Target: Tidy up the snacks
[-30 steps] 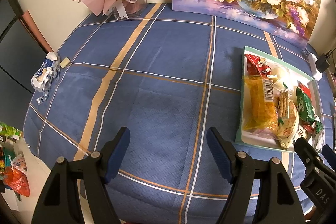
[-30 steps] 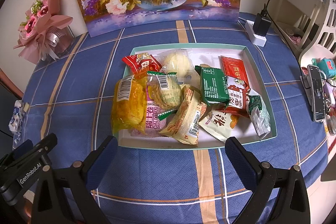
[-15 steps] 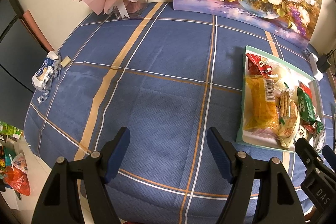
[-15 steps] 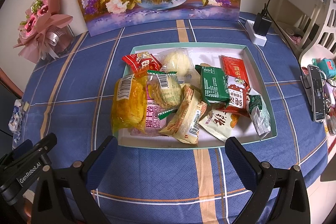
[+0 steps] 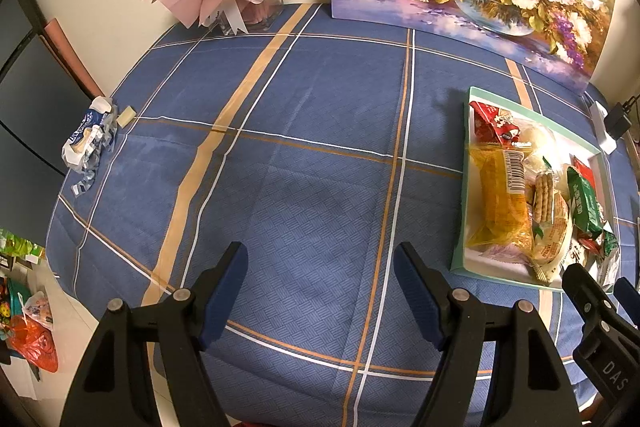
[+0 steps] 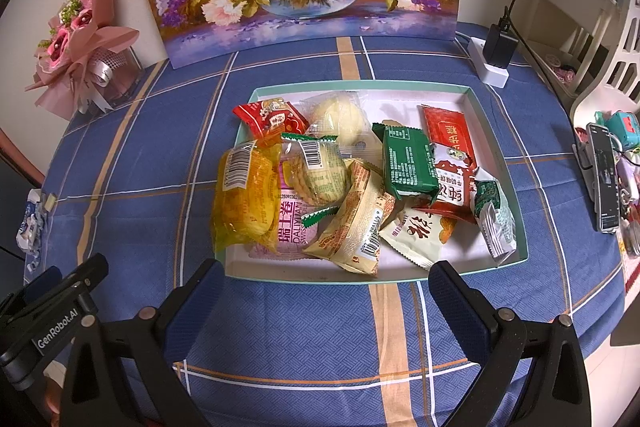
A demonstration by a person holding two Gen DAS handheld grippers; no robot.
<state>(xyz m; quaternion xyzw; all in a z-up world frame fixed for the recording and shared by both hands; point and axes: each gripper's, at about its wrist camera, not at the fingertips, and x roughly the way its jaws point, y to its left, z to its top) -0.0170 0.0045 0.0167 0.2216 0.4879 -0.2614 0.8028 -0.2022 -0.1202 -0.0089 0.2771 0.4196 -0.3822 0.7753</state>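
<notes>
Snacks lie heaped in the tray (image 6: 496, 163), straight ahead of your right gripper (image 6: 326, 297), whose jaws stand wide and empty just short of the near rim. Your left gripper (image 5: 320, 279), also open and holding nothing, hangs over bare tablecloth (image 5: 312, 131) with the tray well off to its right. Nearest you is the cream packet (image 6: 356, 227), its long axis running away from you, so the right hand looks better placed.

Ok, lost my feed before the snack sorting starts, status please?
Left hand-held gripper open, empty, over bare blue checked tablecloth. Right hand-held gripper open, empty, short of pale green shallow box piled with snack packets. Nothing blocking.
</notes>
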